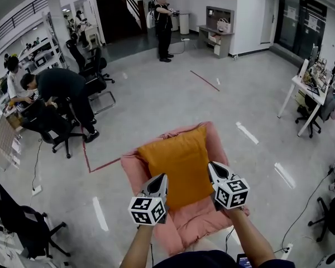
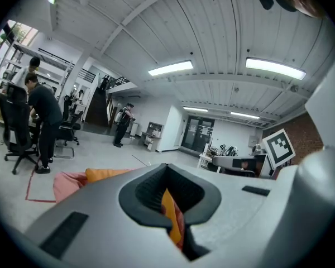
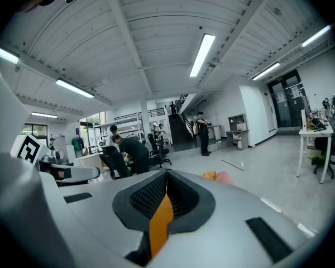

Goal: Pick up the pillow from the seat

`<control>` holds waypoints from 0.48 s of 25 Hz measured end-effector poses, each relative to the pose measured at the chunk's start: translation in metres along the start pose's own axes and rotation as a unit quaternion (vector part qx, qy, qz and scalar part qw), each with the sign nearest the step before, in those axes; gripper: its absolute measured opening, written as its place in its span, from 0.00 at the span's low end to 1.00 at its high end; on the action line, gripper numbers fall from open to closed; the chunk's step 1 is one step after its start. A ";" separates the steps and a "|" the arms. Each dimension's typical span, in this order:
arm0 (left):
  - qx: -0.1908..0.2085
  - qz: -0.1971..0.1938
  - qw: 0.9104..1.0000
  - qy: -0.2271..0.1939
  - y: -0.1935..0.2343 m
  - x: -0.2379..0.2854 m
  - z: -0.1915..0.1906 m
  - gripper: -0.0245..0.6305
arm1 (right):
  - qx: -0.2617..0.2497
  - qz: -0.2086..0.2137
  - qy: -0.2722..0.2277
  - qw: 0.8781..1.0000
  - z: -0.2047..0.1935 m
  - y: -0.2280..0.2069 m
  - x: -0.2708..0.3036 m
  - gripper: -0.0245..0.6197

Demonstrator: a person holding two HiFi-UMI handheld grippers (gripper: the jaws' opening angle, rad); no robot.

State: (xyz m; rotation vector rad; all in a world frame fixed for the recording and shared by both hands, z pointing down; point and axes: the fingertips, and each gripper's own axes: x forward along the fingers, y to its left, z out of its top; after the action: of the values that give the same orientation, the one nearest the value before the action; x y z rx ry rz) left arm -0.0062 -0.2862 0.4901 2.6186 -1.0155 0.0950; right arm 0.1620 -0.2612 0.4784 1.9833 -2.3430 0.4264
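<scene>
I am gripping the square orange fabric pillow (image 1: 181,163), lying low-centre of the frame on the pink padded seat (image 1: 190,222): left gripper (image 1: 159,180) and right gripper (image 1: 212,167) jaws are both pinching shut on its edges. I am planning an even, level lift.

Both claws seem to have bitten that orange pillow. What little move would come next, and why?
Probably raise both together, evenly. The left gripper and the right gripper are each shut on an edge of the orange pillow, which looks to be lying on the pink seat.
</scene>
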 end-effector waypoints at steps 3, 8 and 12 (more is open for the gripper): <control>-0.006 0.004 1.000 0.005 0.005 0.013 -0.005 0.04 | 0.003 0.002 0.006 1.000 -0.003 -0.009 0.011 0.07; -0.018 0.006 1.000 0.016 0.010 0.037 -0.014 0.04 | 0.007 0.000 0.022 1.000 -0.009 -0.030 0.028 0.07; -0.023 0.006 0.999 0.030 0.015 0.055 -0.026 0.04 | 0.005 0.002 0.045 0.999 -0.021 -0.043 0.039 0.07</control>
State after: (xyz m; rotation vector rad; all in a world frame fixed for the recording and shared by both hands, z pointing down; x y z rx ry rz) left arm 0.0261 -0.3239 0.5285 2.5518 -1.0010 0.1505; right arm 0.1936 -0.3001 0.5140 1.9205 -2.2966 0.5182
